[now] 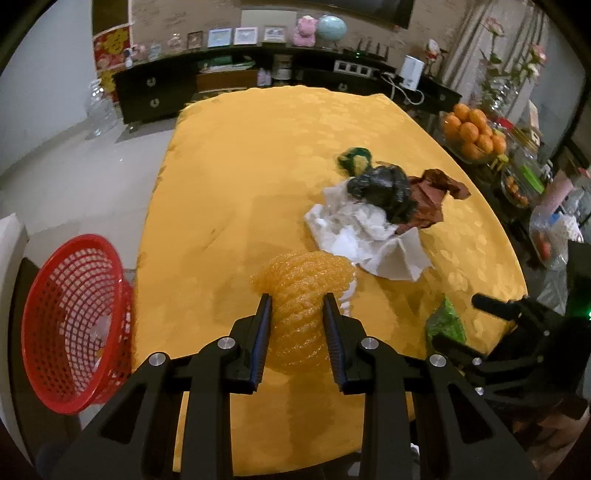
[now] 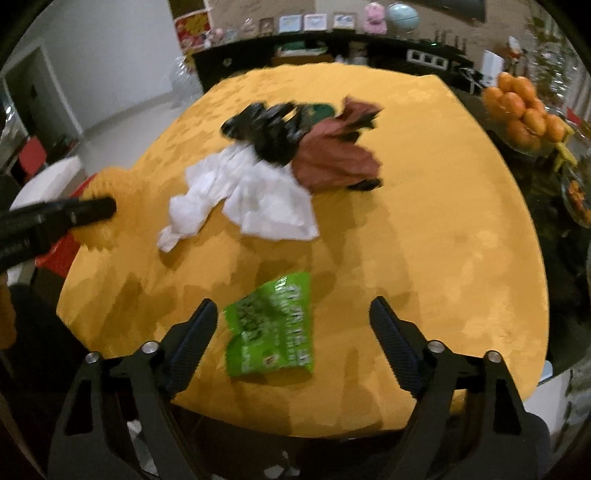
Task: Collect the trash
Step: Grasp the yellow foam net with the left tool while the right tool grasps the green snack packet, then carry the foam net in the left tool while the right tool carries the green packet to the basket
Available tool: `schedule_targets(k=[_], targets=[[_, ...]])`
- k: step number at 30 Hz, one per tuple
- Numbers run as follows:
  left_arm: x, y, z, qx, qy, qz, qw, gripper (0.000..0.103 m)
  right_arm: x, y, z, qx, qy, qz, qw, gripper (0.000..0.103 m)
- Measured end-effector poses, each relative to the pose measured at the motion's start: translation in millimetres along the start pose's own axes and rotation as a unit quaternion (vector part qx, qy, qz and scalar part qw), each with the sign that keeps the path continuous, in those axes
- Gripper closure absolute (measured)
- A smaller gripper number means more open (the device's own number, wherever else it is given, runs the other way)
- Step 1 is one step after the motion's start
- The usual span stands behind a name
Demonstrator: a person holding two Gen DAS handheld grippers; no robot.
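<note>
Foam net (image 1: 299, 295) in left gripper (image 1: 297, 306)

A bowl of oranges (image 1: 471, 134) sits beside the counter (image 1: 258, 155); behind it, a dark sideboard (image 1: 155, 92) — framed pictures (image 1: 219, 37), a pale globe (image 1: 331, 27).

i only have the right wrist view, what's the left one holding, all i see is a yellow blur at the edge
Observer: The left gripper has its jaws shut on a yellow foam net sleeve.
Operator: is there a bin anywhere
Observer: Yes, a red mesh basket sits off the table's left edge, beside the left gripper.
Operator: anything in it
Observer: Something pale shows through the mesh, too unclear to name.
Operator: ok and my side
Observer: The left view shows only a corner of the green wrapper; the right gripper partly hides it.
</note>
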State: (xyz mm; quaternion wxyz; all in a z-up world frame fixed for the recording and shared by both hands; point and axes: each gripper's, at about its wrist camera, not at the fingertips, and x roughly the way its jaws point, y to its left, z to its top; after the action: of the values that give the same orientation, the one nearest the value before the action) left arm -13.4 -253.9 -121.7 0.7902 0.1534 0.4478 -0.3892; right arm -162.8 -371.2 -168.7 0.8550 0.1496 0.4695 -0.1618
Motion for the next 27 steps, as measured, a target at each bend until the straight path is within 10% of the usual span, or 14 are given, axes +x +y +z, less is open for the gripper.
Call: schedule_targets(k=[13,27], targets=[[-5.8,25.1,-6.1,-0.031,-0.002,0.011,0.9995,0.076,9.9,5.4,-4.0,-0.005,0.025,-0.004,1.0,0.057],[-30.6,33.1,3.7,-0.031,-0.032,0.032,0.9985,0.076,-7.3,-7.3,13.6,0.013,-0.011,-0.007,1.0,0.06]])
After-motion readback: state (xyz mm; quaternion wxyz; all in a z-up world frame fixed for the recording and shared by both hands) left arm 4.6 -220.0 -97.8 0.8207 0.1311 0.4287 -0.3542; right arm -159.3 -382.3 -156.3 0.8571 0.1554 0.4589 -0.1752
